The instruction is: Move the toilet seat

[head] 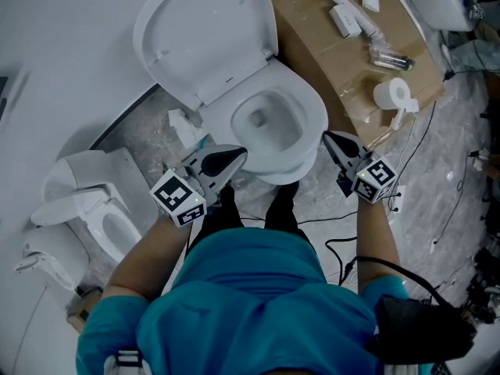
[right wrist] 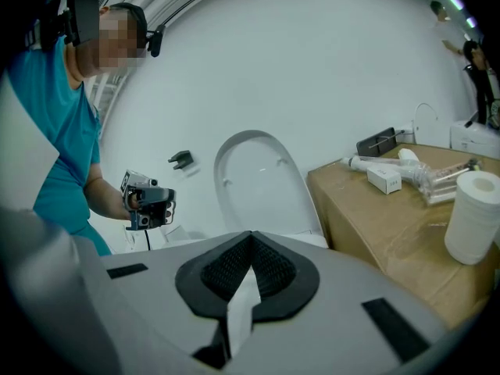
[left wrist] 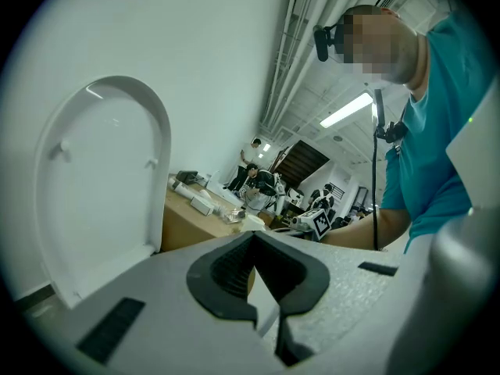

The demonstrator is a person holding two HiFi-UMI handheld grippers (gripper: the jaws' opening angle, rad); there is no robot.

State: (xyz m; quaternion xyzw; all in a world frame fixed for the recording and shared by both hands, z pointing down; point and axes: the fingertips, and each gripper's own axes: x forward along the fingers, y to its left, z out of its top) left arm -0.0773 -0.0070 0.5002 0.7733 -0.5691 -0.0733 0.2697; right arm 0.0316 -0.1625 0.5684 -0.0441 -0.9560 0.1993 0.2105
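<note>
A white toilet (head: 308, 123) stands before me, its bowl open. Its lid (head: 207, 33) is raised and leans back toward the wall; it also shows upright as the lid (left wrist: 101, 178) in the left gripper view and the lid (right wrist: 262, 186) in the right gripper view. My left gripper (head: 238, 156) hovers at the bowl's near left rim, jaws shut and empty. My right gripper (head: 328, 137) hangs just off the bowl's right side, also shut with nothing in it. Neither gripper touches the toilet.
A cardboard box (head: 328, 45) right of the toilet carries small parts and a paper roll (head: 393, 94). A second toilet (head: 94, 209) stands at the left by the wall. Cables (head: 414, 186) trail over the floor at right. My feet stand close to the bowl's front.
</note>
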